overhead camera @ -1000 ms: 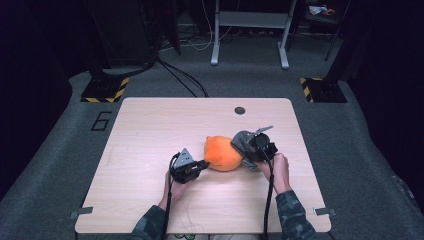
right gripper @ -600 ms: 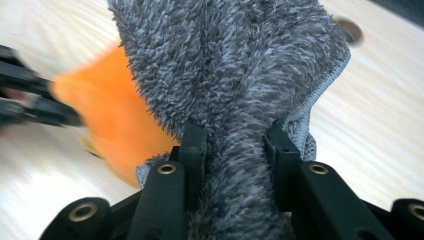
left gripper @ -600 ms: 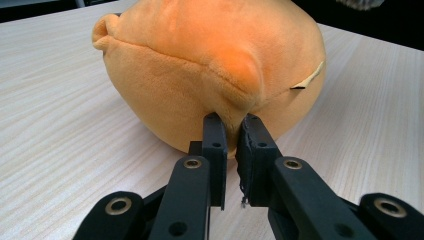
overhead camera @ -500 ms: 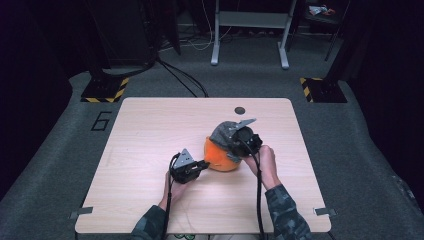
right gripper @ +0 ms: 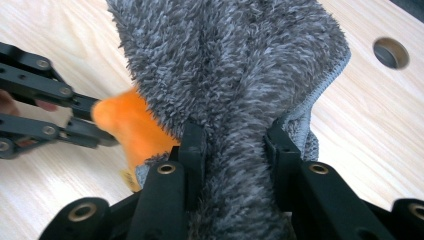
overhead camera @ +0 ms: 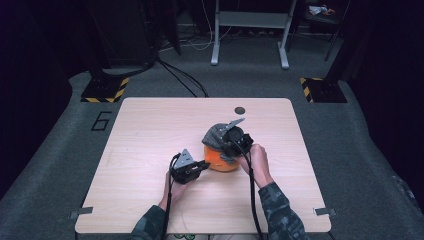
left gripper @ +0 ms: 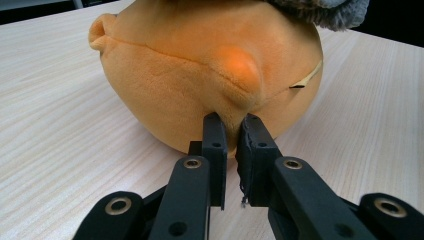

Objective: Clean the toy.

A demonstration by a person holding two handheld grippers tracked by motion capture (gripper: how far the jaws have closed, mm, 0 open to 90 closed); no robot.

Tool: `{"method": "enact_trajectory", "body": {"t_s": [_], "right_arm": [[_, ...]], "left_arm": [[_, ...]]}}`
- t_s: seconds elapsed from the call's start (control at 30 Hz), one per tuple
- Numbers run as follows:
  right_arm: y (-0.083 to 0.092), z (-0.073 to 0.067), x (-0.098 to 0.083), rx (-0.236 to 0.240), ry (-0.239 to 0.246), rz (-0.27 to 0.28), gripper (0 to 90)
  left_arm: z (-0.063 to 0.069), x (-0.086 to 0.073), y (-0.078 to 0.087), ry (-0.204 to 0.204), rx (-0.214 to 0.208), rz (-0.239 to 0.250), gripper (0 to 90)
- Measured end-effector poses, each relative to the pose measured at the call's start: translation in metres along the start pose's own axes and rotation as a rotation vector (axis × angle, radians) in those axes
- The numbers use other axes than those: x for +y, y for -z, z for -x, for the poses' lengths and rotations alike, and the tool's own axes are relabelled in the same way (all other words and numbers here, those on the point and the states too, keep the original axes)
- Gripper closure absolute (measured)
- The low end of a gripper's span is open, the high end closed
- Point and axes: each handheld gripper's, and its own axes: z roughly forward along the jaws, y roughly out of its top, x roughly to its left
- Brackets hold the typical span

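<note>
Currently the orange plush (overhead camera: 220, 161) sits on the surface (overhead camera: 150, 135), a bit right of centre and toward the person's side. A grey cloth (overhead camera: 215, 135) is draped over its top.

Left hand-held gripper (overhead camera: 202, 165): jaws nearly together, pinching a fold of the plush low on its side; in the left gripper view the pads (left gripper: 215, 137) press into the orange fabric (left gripper: 200, 75) just above the surface (left gripper: 60, 115). Gripper lies roughly level, pointing at the plush from its left.

Right hand-held gripper (overhead camera: 224, 142): above the plush, closed on a bunch of the cloth. The right gripper view shows the grey pile (right gripper: 225, 75) squeezed between the jaws and spreading out beyond them, with the orange plush (right gripper: 130, 125) peeking out underneath on the left. The left hand-held gripper (right gripper: 107, 130) shows there too, at the plush's edge.

Cloth probably touches the plush across the top, but the high view is too small to be sure how much of it rests there.

A round hole (overhead camera: 240, 110) in the surface lies beyond the plush, near the far edge.
</note>
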Motion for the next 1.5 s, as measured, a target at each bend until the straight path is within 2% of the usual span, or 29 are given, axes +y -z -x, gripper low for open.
{"method": "enact_trajectory", "body": {"t_s": [0.03,0.2,0.27,0.47,0.67,0.9,1.0,1.07,1.2,1.27,1.33,1.4,1.5], "right_arm": [[0.0,0.004,-0.002,-0.001,0.003,0.007,67.5],[0.001,0.018,-0.014,-0.008,-0.067,-0.008,67.3],[0.001,0.025,-0.019,-0.017,-0.07,-0.014,67.3],[0.0,0.041,-0.036,-0.024,-0.137,-0.024,67.3],[-0.005,0.051,-0.054,-0.025,-0.187,-0.039,67.3],[-0.015,0.057,-0.073,-0.036,-0.219,-0.104,67.3],[-0.015,0.059,-0.076,-0.043,-0.235,-0.116,67.4],[-0.009,0.06,-0.076,-0.067,-0.223,-0.09,67.4],[0.01,0.056,-0.066,-0.083,-0.199,-0.026,67.5],[0.019,0.048,-0.057,-0.084,-0.181,0.003,67.5],[0.027,0.037,-0.047,-0.073,-0.128,0.033,67.5],[0.027,0.027,-0.04,-0.053,-0.1,0.04,67.5],[0.015,0.014,-0.033,-0.027,-0.044,-0.006,67.6]], "left_arm": [[0.0,0.0,0.0,-0.001,-0.001,-0.002,82.6],[0.0,0.0,0.0,0.0,0.0,-0.001,82.6],[0.0,0.0,0.0,0.0,0.0,-0.002,82.6],[0.0,0.0,0.0,-0.004,-0.002,-0.004,82.5],[0.0,0.0,0.0,-0.002,-0.001,-0.002,82.3],[0.001,-0.001,0.0,-0.001,0.002,-0.001,82.3],[0.0,-0.001,0.0,-0.004,0.004,-0.003,82.3],[0.0,-0.001,0.0,-0.003,0.004,-0.005,82.3],[0.0,-0.001,0.0,-0.006,0.005,-0.004,82.3],[0.0,-0.001,0.0,-0.005,0.004,-0.003,82.2],[0.001,-0.001,0.0,-0.008,0.008,0.001,82.1],[0.0,-0.001,0.001,-0.007,0.006,-0.003,82.0],[0.001,-0.001,0.0,-0.01,0.011,0.0,81.9]]}}
